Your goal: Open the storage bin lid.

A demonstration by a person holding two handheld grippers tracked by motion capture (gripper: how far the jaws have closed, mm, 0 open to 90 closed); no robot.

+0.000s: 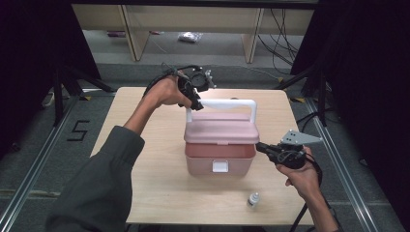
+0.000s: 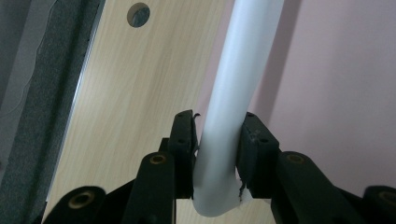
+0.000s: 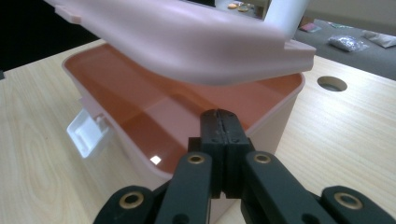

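- The pink box [image 1: 220,157] stands near the middle of the table [image 1: 145,183], its lid [image 1: 221,129] lifted a little off the base so a gap shows along the front.
- From the right gripper view the inside looks smooth and glossy, a darker reddish pink under the lid's shade; I can make out nothing lying in the part that shows, and the far back of it is hidden by the lid.
- The white handle [image 1: 227,103] is a rounded, matt plastic bar arching over the lid; its left end is covered by the left gripper [image 1: 193,99].
- In the left gripper view the jaws are part-way closed and pressed on either side of that white bar, holding it firmly.
- The right gripper [image 1: 261,146] sits at the box's right side, just beside the rim; its jaws are closed flat on one another with nothing between them.
- A white latch [image 1: 220,166] hangs on the box's front wall.
- A small white bottle [image 1: 253,199] stands near the table's front edge, well apart from the box; its label is too small to read.
- The table is pale wood grain, with a round hole [image 3: 332,83] in its top.
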